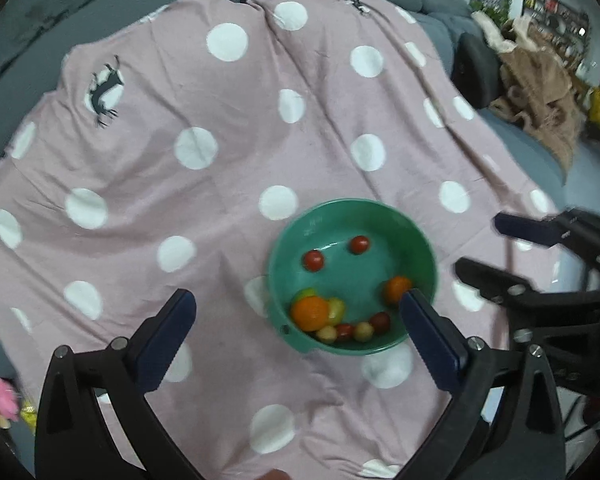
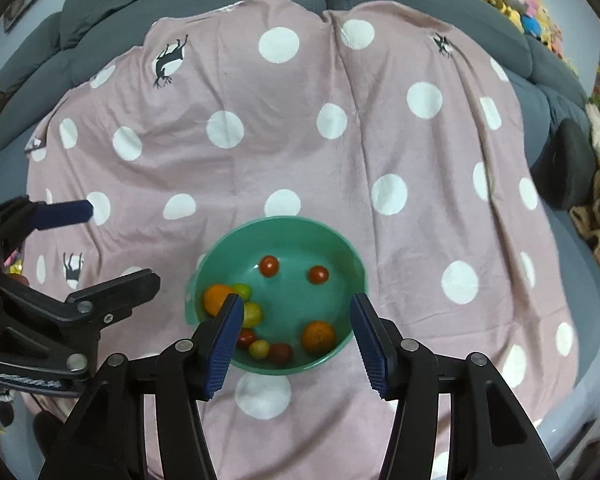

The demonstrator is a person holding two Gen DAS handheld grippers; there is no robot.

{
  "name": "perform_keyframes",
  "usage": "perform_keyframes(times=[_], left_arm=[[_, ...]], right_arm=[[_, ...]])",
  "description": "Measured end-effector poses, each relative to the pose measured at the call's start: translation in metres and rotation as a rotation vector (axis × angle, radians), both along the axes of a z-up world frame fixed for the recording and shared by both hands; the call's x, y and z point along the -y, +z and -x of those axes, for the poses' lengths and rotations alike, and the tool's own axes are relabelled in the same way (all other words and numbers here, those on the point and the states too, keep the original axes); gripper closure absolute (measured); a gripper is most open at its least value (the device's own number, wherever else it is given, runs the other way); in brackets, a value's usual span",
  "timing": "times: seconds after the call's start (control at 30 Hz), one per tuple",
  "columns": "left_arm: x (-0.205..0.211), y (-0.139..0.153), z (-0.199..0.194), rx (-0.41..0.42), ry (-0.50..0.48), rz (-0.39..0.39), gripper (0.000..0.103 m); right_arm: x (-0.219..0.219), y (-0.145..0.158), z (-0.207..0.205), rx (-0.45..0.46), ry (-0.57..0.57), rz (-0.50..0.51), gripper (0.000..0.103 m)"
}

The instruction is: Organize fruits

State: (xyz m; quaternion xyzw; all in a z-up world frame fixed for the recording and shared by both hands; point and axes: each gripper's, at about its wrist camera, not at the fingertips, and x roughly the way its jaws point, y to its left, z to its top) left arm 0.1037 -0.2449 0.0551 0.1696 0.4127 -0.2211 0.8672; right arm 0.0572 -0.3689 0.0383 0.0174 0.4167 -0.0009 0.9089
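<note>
Green plastic, the bowl (image 2: 280,300) sits on the pink dotted cloth (image 2: 300,140) that covers the sofa, and every fruit I can see already lies inside it: two orange ones, one (image 2: 216,298) by the bowl's left wall and one (image 2: 318,336) toward its near right, two red cherry tomatoes (image 2: 269,265) out in the bowl's middle, and a string of small red and yellow-green ones (image 2: 259,349) along its near wall.

My right tongs (image 2: 296,336) hang straight over the bowl, spread wide with nothing between them, their gap spanning nearly the whole bowl from left rim to right rim.

My left tongs (image 1: 296,320) are also wide open and empty, but sit off to the bowl's left, with only their right finger over its near right rim.

So I judge the right hand nearer: the fruit lies directly below and just ahead of it. The fruits are round, so no axis matters.
</note>
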Motion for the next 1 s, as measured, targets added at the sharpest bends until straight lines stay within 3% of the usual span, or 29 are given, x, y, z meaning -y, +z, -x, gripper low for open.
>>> perform_keyframes(times=[1.0], left_arm=[[0.013, 0.015, -0.011, 0.004, 0.044, -0.057, 0.001]], right_arm=[[0.009, 0.026, -0.007, 0.012, -0.001, 0.032, 0.047]])
